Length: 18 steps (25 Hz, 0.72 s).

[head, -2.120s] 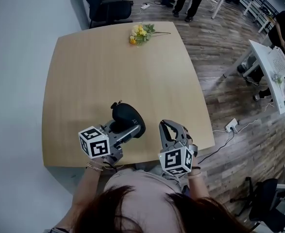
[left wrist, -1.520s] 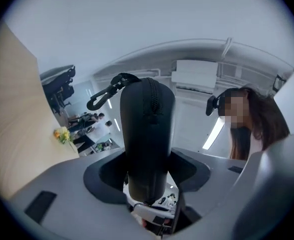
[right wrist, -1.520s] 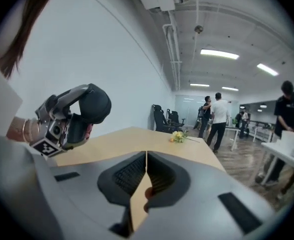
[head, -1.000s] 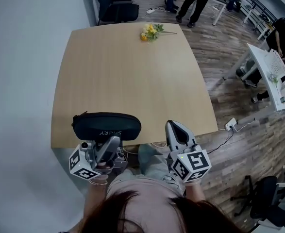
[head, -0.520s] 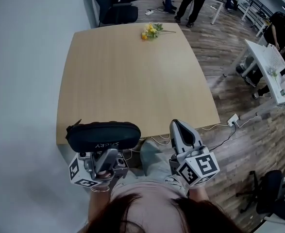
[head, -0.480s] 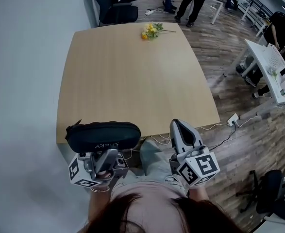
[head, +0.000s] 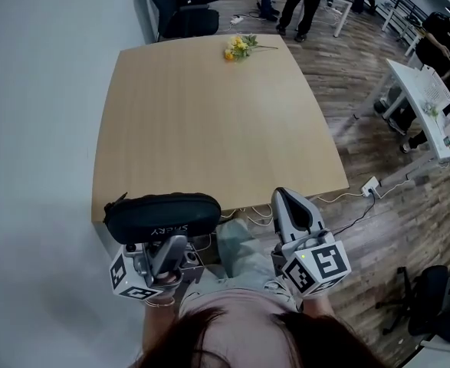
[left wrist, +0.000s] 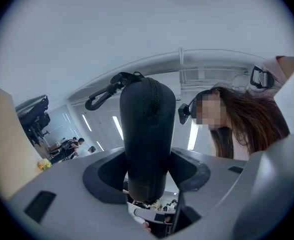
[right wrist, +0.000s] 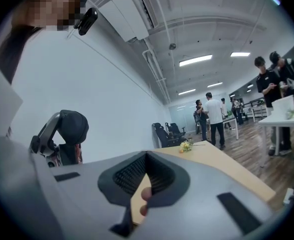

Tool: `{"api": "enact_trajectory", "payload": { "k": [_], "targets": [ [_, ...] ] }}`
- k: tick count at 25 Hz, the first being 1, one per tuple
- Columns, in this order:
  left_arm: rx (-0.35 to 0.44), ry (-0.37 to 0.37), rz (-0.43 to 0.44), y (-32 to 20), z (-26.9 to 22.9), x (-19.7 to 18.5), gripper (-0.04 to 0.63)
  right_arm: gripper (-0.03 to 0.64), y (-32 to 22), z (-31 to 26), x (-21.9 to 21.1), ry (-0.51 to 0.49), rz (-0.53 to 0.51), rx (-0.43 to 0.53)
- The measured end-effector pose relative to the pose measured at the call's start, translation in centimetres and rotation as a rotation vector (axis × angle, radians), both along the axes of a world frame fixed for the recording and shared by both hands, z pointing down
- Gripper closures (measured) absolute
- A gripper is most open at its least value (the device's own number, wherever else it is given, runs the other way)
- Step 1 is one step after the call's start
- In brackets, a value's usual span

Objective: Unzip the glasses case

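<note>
Left gripper view: left gripper [left wrist: 147,176] fingers [left wrist: 99,171] partly open, clamped on the sides of the black glasses case [left wrist: 147,129], its clip end beyond the fingertips, near the desk [head: 209,113] edge; right gripper [right wrist: 147,156] fingers closed together, empty.

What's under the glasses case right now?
Only the left tongs, clamped on the glasses case from below at the table's near edge. The case covers its own underside.
</note>
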<state>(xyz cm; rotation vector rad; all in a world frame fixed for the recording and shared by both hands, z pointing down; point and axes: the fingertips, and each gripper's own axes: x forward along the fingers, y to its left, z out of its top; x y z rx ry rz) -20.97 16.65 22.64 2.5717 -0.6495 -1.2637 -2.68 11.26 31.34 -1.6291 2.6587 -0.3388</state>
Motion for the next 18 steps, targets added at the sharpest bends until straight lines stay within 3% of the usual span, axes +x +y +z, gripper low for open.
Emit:
{"api": "enact_trajectory", "payload": {
  "k": [18],
  "targets": [
    [-0.077, -0.078, -0.073, 2.5, 1.9, -0.3, 0.367, 0.601, 0.9, 0.9, -0.4, 0.012, 0.013, 0.001]
  ]
}}
